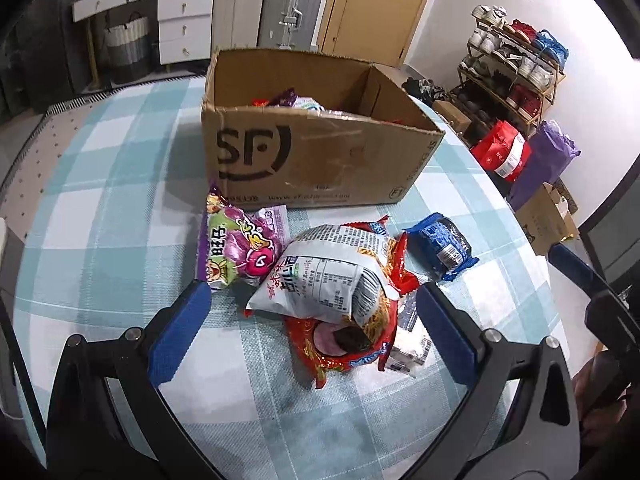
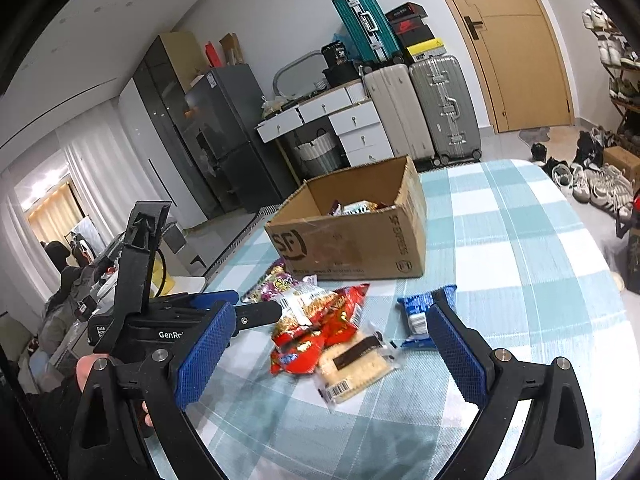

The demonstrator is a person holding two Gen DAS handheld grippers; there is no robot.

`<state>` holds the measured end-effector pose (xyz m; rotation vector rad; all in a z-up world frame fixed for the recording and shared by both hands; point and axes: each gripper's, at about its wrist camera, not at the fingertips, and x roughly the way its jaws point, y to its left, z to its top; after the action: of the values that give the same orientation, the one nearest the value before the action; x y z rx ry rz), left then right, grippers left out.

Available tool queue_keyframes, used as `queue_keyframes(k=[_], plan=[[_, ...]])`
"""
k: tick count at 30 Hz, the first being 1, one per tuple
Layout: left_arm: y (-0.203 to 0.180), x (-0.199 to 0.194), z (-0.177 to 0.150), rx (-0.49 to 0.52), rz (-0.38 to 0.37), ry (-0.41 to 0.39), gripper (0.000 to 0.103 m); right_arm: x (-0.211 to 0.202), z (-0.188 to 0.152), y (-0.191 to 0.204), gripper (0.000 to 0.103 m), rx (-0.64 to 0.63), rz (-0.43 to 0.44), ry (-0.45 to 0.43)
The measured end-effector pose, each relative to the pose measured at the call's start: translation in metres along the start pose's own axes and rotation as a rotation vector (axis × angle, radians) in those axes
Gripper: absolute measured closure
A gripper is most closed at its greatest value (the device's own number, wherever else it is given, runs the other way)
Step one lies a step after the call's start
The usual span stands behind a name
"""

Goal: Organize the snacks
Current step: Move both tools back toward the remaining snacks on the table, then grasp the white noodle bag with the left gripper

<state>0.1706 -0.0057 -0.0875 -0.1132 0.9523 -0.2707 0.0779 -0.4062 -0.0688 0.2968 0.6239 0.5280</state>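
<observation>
An open cardboard SF box stands on the checked tablecloth, with several snack packs inside; it also shows in the right wrist view. In front of it lie a purple candy bag, a white noodle pack on top of a red noodle pack, and a blue biscuit pack. The right wrist view also shows a clear cracker pack. My left gripper is open, its jaws either side of the noodle packs. My right gripper is open just above the table, short of the cracker pack.
The table carries a blue and white checked cloth. Suitcases, white drawers and a door stand beyond it. A shoe rack and bags are to the right.
</observation>
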Motion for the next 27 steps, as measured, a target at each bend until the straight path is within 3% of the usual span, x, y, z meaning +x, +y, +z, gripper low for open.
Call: queue_keyframes(k=[10, 13, 16, 17, 27], plan=[[0.002, 0.025, 0.006, 0.017, -0.048, 0.009, 0.002, 0.011, -0.004, -0.016, 0.005, 0.038, 0.0, 0.021], [0.0, 0.029, 0.008, 0.034, -0.052, 0.005, 0.009, 0.015, -0.004, -0.019, 0.005, 0.047, 0.004, 0.025], [-0.005, 0.033, 0.01, 0.063, -0.038, 0.001, 0.027, 0.018, -0.004, -0.022, 0.005, 0.055, 0.007, 0.03], [-0.006, 0.034, 0.009, 0.063, -0.054, 0.012, 0.039, 0.018, -0.005, -0.022, 0.005, 0.056, 0.007, 0.032], [-0.002, 0.036, 0.001, 0.055, -0.068, 0.026, 0.055, 0.023, -0.008, -0.028, 0.005, 0.078, 0.017, 0.038]])
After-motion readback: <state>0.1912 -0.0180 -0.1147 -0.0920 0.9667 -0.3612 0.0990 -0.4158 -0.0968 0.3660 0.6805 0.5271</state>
